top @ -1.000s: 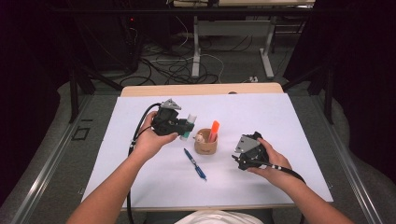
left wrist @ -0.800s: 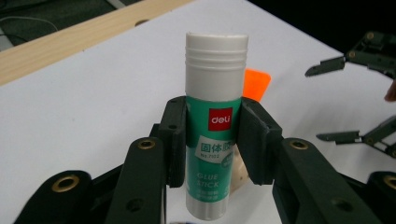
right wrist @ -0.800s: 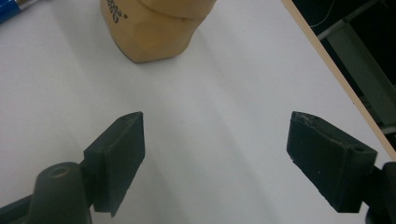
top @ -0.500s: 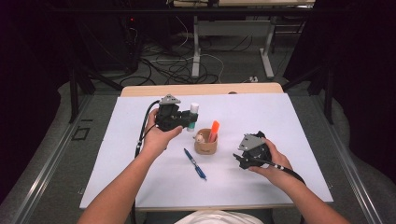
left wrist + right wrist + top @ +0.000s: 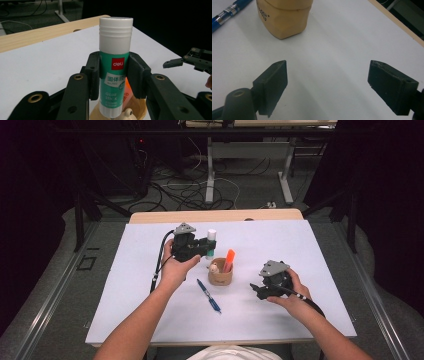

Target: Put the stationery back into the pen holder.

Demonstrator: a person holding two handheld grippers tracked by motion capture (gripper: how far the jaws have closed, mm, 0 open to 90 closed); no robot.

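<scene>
1. While our left tool [image 5: 113,75] clamps the glue stick [image 5: 115,62] upright, it hangs just above the tan cup [image 5: 220,274].
2. We hold the right tool [image 5: 327,87] wide, jaws just opening, nothing between them, near the cup.
3. A blue pen [image 5: 209,296] lies on the bench [image 5: 125,285].

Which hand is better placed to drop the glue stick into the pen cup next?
Left. The left gripper already clamps the glue stick upright above the cup; the right gripper is open with nothing between its fingers.
</scene>
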